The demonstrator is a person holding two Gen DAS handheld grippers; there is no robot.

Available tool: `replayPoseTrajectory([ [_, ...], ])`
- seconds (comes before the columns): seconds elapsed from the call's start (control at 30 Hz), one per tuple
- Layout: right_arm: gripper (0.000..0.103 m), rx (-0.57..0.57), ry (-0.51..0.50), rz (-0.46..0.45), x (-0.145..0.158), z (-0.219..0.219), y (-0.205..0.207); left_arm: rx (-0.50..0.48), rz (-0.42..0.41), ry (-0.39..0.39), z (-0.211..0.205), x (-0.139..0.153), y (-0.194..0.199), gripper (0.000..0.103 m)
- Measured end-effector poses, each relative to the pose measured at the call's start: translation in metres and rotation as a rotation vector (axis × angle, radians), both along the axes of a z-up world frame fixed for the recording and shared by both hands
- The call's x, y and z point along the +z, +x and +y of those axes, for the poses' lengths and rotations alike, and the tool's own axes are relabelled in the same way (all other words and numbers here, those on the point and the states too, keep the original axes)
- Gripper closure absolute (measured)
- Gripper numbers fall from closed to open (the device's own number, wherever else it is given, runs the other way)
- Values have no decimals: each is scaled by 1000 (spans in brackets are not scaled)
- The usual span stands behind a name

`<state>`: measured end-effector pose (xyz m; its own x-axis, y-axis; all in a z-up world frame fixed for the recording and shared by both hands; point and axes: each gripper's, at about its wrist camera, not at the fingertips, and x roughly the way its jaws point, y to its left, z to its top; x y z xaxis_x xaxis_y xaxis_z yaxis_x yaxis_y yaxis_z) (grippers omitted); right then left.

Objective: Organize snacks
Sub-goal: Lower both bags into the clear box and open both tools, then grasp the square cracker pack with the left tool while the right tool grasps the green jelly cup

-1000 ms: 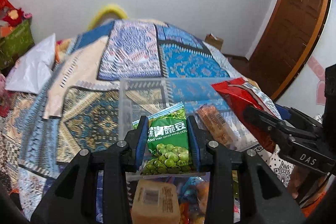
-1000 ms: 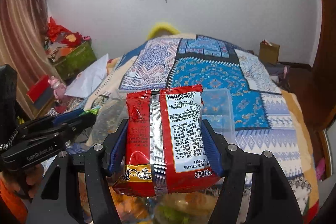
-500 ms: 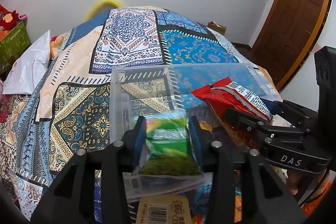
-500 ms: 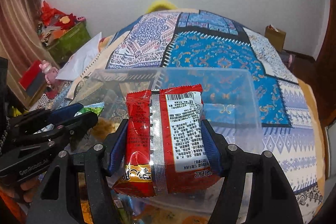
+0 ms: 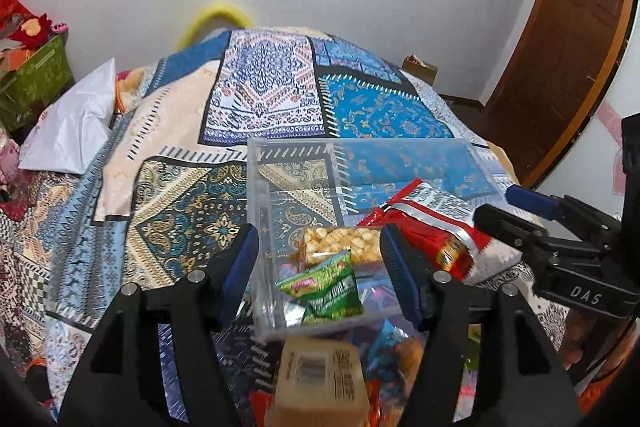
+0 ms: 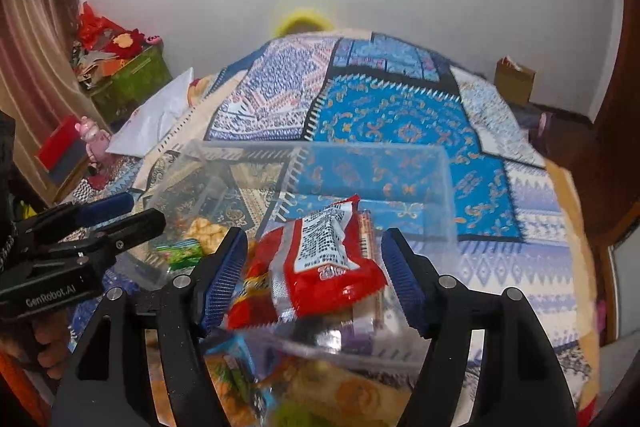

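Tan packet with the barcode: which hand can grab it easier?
Left. The left gripper is open, and the tan packet lies just under the gap between its fingers. The right gripper, also open, is off to the side over the clear box with the red packet.

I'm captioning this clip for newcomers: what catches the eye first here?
The red snack packet, between the open fingers of the right gripper, at the clear plastic bin. Next, the green pea packet inside the bin, between the fingers of the open left gripper. Behind spreads a bright patchwork bedspread.
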<state>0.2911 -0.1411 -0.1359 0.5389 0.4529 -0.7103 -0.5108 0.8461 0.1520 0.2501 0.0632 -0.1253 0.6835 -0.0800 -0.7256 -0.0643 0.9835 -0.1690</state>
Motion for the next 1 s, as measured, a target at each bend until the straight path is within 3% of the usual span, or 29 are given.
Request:
replayPoseTrajectory([
  [0.33,28,11,-12,-67,15,-14,-42,-16,17,44,1,3,-48,36],
  [0.43,24,15,-26,-50,6,-20,-48,-17,41,43,1,-5,-59,36],
  [0.77,24,-37,-139,54,-46,-54,-50,-36,112,26,0,-32,-92,36],
  [1.0,24,-40,-141,128,-67,-60,-41,-52,156,29,-8,-53,-82,36],
])
